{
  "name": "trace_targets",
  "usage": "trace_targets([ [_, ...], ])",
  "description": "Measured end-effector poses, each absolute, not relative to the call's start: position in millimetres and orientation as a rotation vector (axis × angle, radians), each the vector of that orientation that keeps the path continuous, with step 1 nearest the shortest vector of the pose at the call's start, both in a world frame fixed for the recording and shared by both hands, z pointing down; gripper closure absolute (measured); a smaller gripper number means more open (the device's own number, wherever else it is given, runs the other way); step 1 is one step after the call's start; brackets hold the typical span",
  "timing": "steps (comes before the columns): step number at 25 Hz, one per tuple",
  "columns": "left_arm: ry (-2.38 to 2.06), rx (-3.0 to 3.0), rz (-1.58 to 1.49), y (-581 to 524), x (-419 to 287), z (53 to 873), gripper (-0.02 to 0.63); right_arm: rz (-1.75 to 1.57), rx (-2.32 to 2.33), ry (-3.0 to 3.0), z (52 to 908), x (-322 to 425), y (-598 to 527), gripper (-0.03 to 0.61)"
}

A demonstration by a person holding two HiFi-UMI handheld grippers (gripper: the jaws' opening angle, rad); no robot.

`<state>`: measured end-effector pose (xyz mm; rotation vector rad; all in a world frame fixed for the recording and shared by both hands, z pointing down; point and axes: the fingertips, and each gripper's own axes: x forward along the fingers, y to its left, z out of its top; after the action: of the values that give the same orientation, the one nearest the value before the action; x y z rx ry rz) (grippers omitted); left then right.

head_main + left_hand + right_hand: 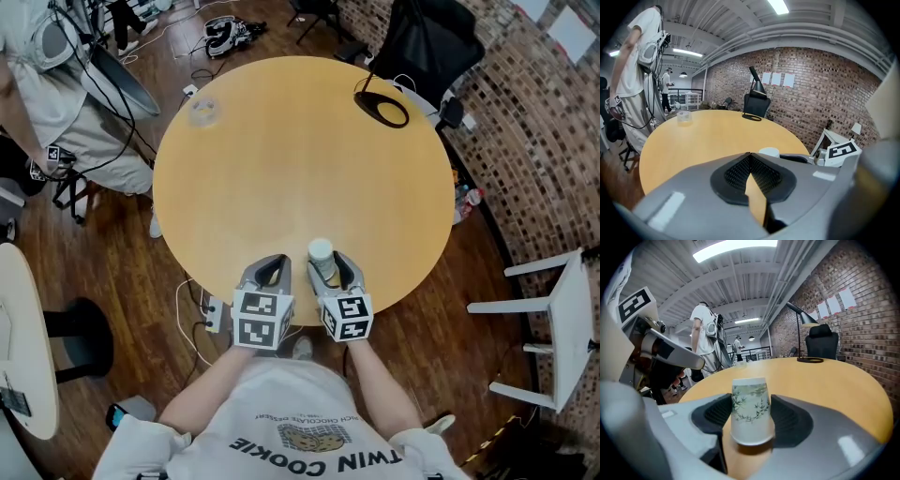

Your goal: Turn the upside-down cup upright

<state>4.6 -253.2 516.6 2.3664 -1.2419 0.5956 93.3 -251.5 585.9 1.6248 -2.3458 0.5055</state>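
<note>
The right gripper (750,399) clamps 1 paper cup (749,414), standing rim-down on the round table (281,169). The left gripper (750,155) is pinched together, empty.

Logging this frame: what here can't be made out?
Cup mouth and inside: turned down onto the table, hidden in every view.
Right gripper grip: its pads flank the cup, but the right gripper view doesn't show whether they press it.
Clear object at the table's far edge: too small and blurred in the head view to identify.
</note>
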Motion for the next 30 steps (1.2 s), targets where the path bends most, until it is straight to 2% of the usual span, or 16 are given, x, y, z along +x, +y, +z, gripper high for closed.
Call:
trace_targets([
  [15,-1.272,2.366,0.607,-236,19,510,0.607,0.553,1.554,-2.343,595,100,-228,0.321],
  [30,-1.387,2.400,0.604,-191,25,492,0.607,0.460,1.483,-2.422,535,113,-188,0.330],
])
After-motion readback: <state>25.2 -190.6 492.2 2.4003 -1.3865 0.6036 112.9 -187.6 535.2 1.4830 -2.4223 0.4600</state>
